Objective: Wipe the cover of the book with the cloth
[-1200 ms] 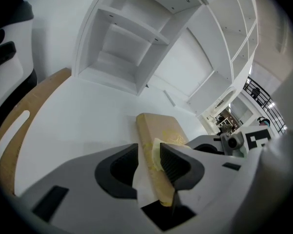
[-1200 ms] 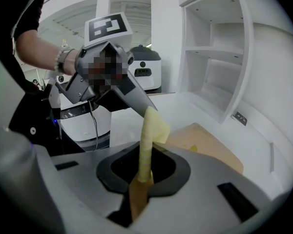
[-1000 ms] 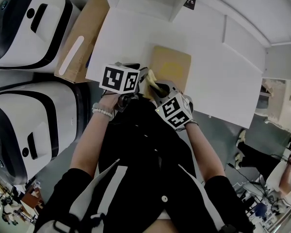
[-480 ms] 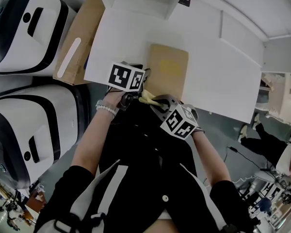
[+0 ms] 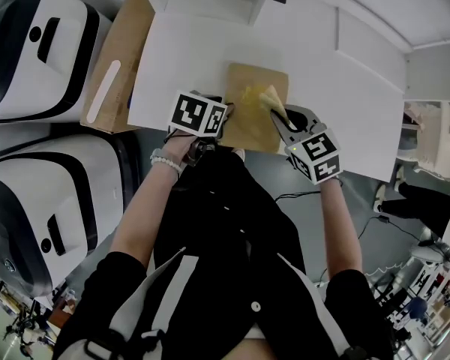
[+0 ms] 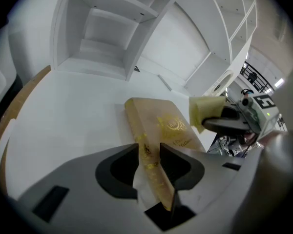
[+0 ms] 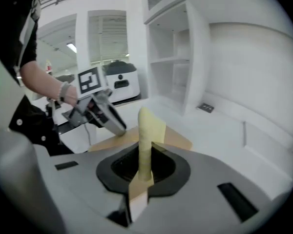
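My left gripper pinches the book at its near edge, by the spine. The book lies on the white table, close to the front edge. My right gripper is clamped on the yellow cloth, held over the cover. I can't tell whether cloth and cover touch.

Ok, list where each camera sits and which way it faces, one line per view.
Head view: on the person's head, looking steeply down at the table and book; torso, forearms, left gripper and right gripper show.
Left gripper view: rides the left gripper, looking along jaws clamped on the book's edge toward shelves.
Right gripper view: rides the right gripper, looking along jaws clamped on the cloth; the left forearm shows.
Shared: both gripper views show the book and the other gripper.
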